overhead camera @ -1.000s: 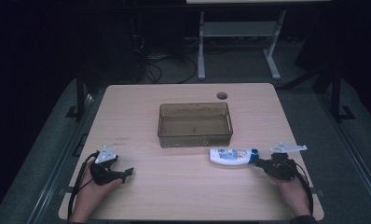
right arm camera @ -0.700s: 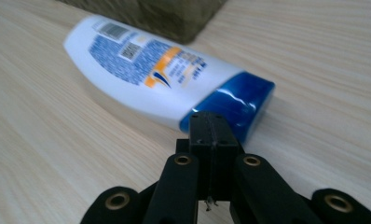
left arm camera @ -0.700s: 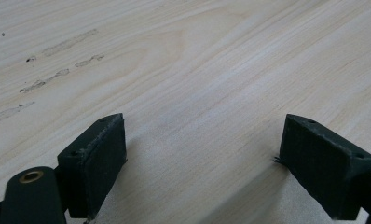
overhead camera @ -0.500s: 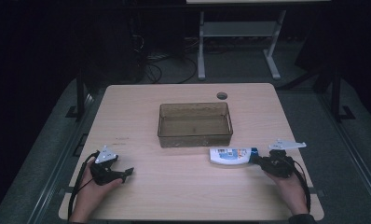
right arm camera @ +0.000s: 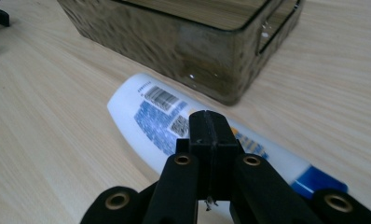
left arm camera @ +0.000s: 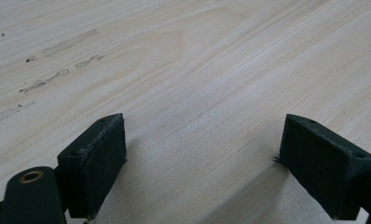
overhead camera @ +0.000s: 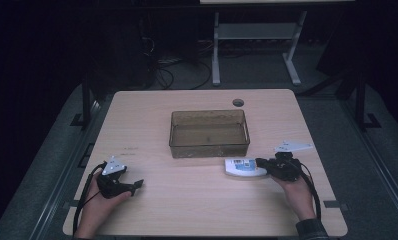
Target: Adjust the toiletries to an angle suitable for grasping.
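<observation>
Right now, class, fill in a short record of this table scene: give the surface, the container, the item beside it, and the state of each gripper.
surface: pale wooden table
container: clear brown-tinted bin, middle of the table
item: white bottle with blue cap, lying on its side in front of the bin
left gripper: jaws wide apart, over bare wood
right gripper: jaws closed together, over the bottle's cap end; no grip on it

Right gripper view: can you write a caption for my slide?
Shut right gripper poised above a white bottle lying beside a smoky clear bin.
</observation>
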The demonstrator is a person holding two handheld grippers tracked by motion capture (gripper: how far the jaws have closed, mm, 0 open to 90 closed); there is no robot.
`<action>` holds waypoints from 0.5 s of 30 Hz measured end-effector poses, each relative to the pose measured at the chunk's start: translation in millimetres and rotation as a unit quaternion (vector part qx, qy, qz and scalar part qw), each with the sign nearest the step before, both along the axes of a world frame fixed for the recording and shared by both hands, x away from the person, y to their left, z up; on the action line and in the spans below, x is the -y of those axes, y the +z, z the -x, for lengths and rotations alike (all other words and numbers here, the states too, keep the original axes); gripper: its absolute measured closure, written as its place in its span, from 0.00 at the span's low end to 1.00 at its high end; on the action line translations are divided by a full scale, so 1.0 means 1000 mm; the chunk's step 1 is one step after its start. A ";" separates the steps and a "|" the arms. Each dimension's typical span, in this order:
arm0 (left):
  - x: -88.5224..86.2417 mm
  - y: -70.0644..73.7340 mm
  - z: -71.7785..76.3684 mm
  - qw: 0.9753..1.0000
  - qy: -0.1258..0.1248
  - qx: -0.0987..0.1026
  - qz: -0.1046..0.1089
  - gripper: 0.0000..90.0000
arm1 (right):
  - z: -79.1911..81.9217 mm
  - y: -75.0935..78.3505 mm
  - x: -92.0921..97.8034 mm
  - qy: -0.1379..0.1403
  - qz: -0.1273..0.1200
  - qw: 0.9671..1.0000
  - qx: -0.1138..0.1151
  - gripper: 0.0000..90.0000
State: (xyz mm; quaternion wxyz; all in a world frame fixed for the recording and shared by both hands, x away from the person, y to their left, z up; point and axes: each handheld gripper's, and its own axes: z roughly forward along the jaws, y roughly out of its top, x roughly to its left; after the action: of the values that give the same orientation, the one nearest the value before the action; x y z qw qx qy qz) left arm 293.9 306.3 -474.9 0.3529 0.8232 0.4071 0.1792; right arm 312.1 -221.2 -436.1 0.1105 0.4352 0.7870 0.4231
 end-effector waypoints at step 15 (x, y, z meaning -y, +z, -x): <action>0.000 0.000 0.000 1.000 0.000 0.000 0.001 0.15 | -0.024 -0.002 -0.038 0.018 0.006 1.000 0.005 1.00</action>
State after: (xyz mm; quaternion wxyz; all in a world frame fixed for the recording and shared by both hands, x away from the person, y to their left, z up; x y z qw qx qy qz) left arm 293.9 306.3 -475.0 0.3535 0.8227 0.4075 0.1792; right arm 335.7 -183.5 -438.4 0.1093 0.4185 0.7966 0.4223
